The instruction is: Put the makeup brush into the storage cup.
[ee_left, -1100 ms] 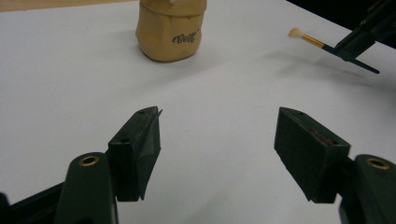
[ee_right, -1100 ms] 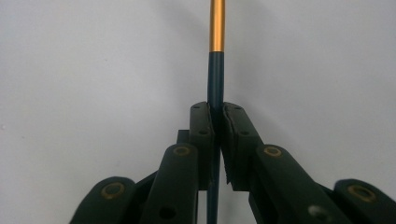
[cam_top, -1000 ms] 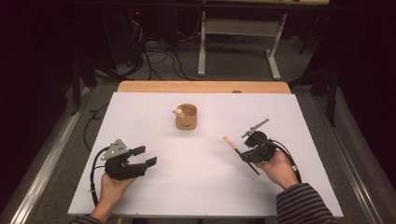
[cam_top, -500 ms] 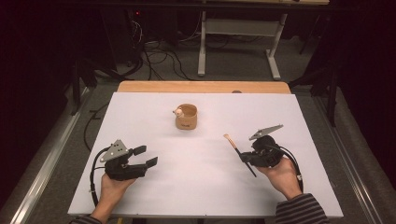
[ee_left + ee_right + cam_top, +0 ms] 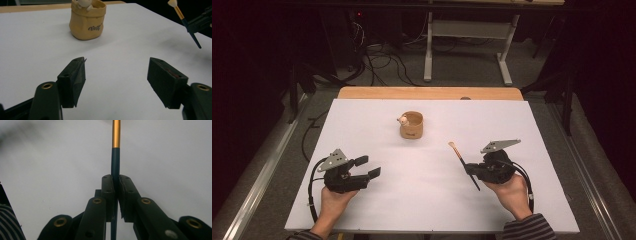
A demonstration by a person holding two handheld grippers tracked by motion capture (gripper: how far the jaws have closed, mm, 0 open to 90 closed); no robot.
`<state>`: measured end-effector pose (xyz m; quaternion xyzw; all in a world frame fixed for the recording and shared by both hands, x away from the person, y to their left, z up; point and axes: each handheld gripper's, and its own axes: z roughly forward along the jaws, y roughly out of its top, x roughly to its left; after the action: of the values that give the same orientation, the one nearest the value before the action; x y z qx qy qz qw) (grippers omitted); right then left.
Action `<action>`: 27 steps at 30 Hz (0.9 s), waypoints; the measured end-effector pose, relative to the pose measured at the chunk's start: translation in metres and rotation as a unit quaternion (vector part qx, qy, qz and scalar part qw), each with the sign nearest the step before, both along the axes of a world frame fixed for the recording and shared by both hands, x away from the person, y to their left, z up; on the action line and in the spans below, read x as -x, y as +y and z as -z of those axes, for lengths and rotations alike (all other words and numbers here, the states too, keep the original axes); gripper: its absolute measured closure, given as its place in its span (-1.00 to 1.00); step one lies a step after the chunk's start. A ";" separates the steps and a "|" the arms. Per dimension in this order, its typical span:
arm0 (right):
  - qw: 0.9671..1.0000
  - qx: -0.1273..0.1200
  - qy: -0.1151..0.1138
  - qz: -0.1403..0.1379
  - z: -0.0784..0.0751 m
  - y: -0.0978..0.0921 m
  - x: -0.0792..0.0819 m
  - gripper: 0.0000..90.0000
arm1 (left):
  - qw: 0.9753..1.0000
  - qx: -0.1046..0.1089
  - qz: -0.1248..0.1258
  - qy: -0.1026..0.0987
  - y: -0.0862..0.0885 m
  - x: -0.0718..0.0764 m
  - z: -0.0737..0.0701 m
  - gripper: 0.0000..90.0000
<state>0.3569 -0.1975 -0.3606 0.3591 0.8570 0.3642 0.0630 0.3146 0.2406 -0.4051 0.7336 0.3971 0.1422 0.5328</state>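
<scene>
A tan sack-shaped cup [image 5: 411, 125] with a small pale figure on its rim stands at the middle of the white table [image 5: 432, 210]; it also appears in the left gripper view [image 5: 87, 22]. My right gripper [image 5: 470, 170] is shut on a thin brush [image 5: 464, 165] with a dark blue handle, gold ferrule and pale tip, held right of the cup. In the right gripper view the brush [image 5: 115, 157] runs straight up between the closed jaws of the right gripper [image 5: 115, 178]. My left gripper [image 5: 369, 167] stands open and holds nothing at the front left [image 5: 116, 67]. The brush [image 5: 184, 22] shows far right.
A wooden strip [image 5: 430, 93] borders the table's far edge. Beyond it are cables on the floor and a white desk frame [image 5: 467, 35]. A dark metal rail [image 5: 257, 185] runs along the table's left side.
My right hand has rolled, so its grey plate now lies flatter, and it has shifted slightly right with the brush still held. The left gripper has barely moved.
</scene>
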 end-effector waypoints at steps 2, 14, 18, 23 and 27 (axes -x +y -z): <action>1.000 -0.004 -0.004 -0.001 0.000 0.000 0.002 0.90 | 1.000 0.003 -0.004 0.001 0.001 0.000 0.000 -0.32; 0.998 -0.047 -0.031 -0.019 -0.010 0.011 0.003 0.90 | 0.999 -0.023 0.030 0.007 -0.013 -0.004 -0.007 -0.30; 0.997 -0.057 -0.044 -0.025 -0.010 0.015 0.005 0.90 | 0.999 -0.008 0.046 0.003 -0.017 -0.003 -0.014 -0.36; 0.994 -0.080 -0.061 -0.033 -0.010 0.020 0.000 0.90 | 0.998 0.011 0.054 0.003 -0.023 -0.010 -0.019 -0.34; 0.993 -0.089 -0.068 -0.041 -0.010 0.027 -0.002 0.90 | 0.998 0.008 0.065 -0.001 -0.033 -0.015 -0.025 -0.32</action>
<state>0.3587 -0.1702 -0.3504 0.3025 0.8291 0.4644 0.0737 0.3292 0.2076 -0.3804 0.7533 0.3494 0.1042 0.5473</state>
